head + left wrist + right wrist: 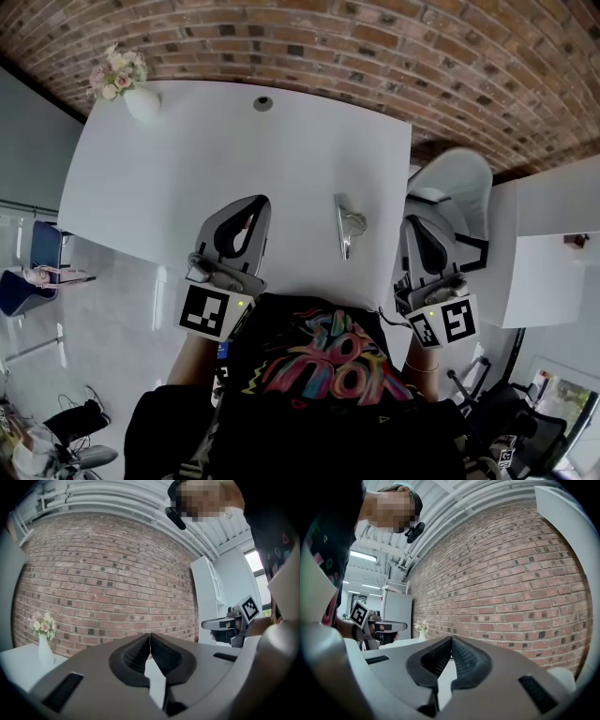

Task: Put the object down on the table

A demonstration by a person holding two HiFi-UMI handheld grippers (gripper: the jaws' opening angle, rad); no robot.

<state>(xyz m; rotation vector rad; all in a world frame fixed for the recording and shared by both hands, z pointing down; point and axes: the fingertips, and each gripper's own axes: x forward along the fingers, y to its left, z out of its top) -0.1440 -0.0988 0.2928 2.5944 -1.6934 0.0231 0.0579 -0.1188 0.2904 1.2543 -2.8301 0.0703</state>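
Note:
A shiny metal object (349,226) lies on the white table (187,169), between my two grippers and touched by neither. My left gripper (257,202) is held level over the table's near edge, to the left of the object; its jaws meet at the tips with nothing between them (150,635). My right gripper (413,223) hovers at the table's right edge, to the right of the object, also shut and empty (452,638). Each gripper shows in the other's view: the right gripper (228,623) and the left gripper (378,627).
A white vase of flowers (139,97) stands at the table's far left corner. A round cable hole (263,103) sits near the far edge. A white chair (457,187) stands just right of the table. A brick wall (375,47) runs behind.

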